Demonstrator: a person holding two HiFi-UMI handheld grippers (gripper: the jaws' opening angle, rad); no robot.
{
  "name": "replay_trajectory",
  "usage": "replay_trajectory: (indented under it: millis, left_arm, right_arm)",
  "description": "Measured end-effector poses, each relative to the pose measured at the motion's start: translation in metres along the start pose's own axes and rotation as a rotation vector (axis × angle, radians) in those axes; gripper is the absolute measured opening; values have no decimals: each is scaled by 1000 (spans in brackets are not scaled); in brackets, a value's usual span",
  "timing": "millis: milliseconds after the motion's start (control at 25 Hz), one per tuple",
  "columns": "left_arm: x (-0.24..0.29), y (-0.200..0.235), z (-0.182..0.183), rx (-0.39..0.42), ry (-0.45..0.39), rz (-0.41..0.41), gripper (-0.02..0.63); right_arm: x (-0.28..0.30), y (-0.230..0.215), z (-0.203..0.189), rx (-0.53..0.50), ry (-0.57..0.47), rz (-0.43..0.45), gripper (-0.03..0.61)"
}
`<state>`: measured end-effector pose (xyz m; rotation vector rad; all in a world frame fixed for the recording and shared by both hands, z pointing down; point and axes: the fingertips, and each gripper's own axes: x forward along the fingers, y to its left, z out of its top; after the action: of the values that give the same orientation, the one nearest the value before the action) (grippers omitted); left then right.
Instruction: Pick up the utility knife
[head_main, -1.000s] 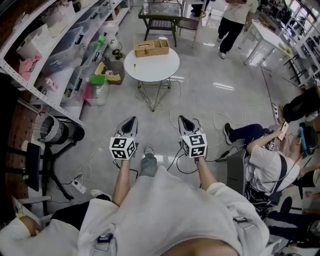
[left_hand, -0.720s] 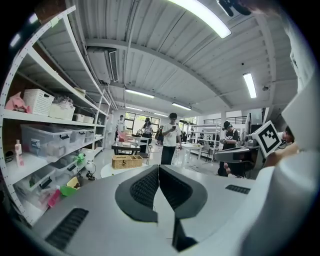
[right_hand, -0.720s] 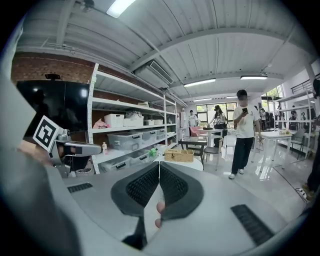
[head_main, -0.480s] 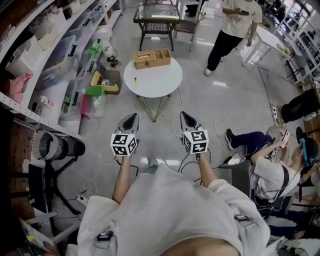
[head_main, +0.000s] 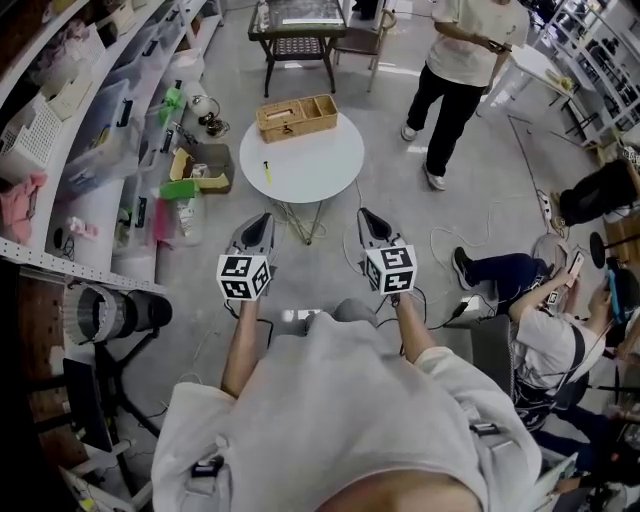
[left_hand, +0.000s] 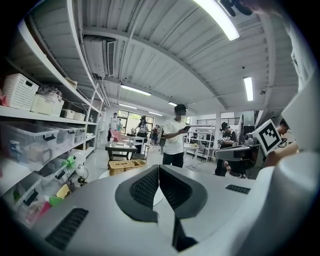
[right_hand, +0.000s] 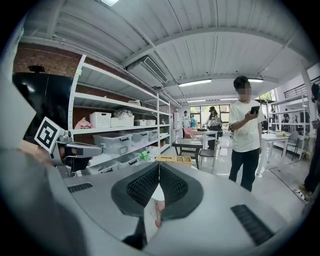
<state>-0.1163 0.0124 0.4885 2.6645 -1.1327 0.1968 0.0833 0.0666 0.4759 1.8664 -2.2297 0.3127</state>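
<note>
- Shelving (head_main: 70, 120) runs along the whole left side, packed with clear bins, baskets and some pink and green stuff.
- A person in a light shirt and dark trousers (head_main: 455, 60) stands at the far right of the floor, looking at something held in the hands. Another person (head_main: 545, 335) sits low at the right edge.
- A round white table (head_main: 320, 160) stands on the floor in the middle, out ahead of both tongs.
- A wooden box (head_main: 297, 117) with compartments sits on the far edge of that table.
- The left gripper (head_main: 262, 217) is held out level over the floor, on the near side of the table and well short of it. Its own view shows the two dark pads pressed together with nothing between them.
- The right gripper (head_main: 364, 213) is just beside it on the right, same deal: pads closed tight, empty, pointing toward the table.
- The utility knife (head_main: 267, 171) is the little yellow thing lying on the left part of the tabletop, just on the near side of the wooden box, well apart from both grippers.
</note>
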Motion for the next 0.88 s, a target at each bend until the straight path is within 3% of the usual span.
replay_trajectory:
  millis: [560,880]
  left_arm:
    - [56,45,-13,-29,48,36,20]
    - [126,89,13,-40,53,103,20]
  right_arm:
    - [78,-21,-7,14,43,39,32]
    - [163,-60,20,15,52,94,32]
